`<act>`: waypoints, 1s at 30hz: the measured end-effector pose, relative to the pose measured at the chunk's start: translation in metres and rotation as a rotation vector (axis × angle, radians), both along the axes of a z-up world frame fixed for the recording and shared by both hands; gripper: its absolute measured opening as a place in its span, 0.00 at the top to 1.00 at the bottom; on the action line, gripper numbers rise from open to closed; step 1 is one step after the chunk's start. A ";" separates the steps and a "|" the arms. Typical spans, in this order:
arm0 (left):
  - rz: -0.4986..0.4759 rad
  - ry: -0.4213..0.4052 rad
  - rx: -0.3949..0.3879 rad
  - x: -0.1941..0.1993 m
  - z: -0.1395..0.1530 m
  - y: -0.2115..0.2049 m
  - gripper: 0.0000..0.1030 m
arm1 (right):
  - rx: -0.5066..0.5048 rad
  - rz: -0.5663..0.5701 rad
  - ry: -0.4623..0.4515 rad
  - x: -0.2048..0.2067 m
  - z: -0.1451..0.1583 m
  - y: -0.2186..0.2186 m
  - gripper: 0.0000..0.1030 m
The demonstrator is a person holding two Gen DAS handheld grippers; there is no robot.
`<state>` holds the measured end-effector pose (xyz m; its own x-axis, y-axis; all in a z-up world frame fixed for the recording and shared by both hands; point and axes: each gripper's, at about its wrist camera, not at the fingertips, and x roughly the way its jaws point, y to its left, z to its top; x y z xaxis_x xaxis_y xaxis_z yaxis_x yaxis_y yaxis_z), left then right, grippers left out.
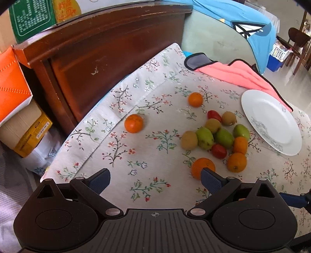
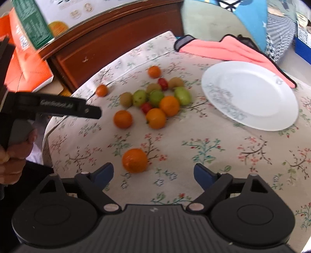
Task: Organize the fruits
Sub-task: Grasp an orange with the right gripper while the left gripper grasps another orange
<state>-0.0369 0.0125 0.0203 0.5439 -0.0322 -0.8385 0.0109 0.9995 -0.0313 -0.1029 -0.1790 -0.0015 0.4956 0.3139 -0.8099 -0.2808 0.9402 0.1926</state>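
Where blur smears it, nearest orange (image 2: pixel 134 160), outline unclear

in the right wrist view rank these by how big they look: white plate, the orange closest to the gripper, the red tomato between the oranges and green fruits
1. white plate, by far the largest
2. nearest orange; closeness to the camera inflates it, so its lead over the other oranges is unsure
3. red tomato, the smallest and partly hidden by neighbouring fruit

Only one legible mark: pale lettering along the black bar of the left gripper (image 2: pixel 58 106), seen from the right wrist, apparently "GenRobot.AI", though blurred. Dense white print on the green box (image 1: pixel 32 17) and yellow box label (image 1: pixel 39 129): too small to read.
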 end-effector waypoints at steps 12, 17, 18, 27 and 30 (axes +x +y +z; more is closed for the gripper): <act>-0.062 0.007 0.061 -0.002 -0.004 -0.020 0.03 | 0.003 0.041 -0.029 -0.003 -0.005 0.015 0.31; -0.068 0.011 0.067 -0.002 -0.005 -0.022 0.03 | 0.011 0.060 -0.047 -0.003 -0.007 0.019 0.43; -0.068 0.012 0.067 -0.001 -0.006 -0.022 0.03 | 0.010 0.063 -0.048 -0.003 -0.008 0.020 0.46; -0.076 0.026 0.083 0.001 -0.008 -0.026 0.03 | -0.007 0.086 -0.055 -0.001 -0.016 0.027 0.66; -0.075 0.027 0.078 0.002 -0.008 -0.026 0.03 | -0.004 0.086 -0.058 0.000 -0.016 0.027 0.69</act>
<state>-0.0351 -0.0131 0.0123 0.5198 -0.0061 -0.8543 0.0857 0.9953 0.0451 -0.1029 -0.1519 -0.0171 0.5132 0.3541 -0.7819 -0.3707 0.9130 0.1702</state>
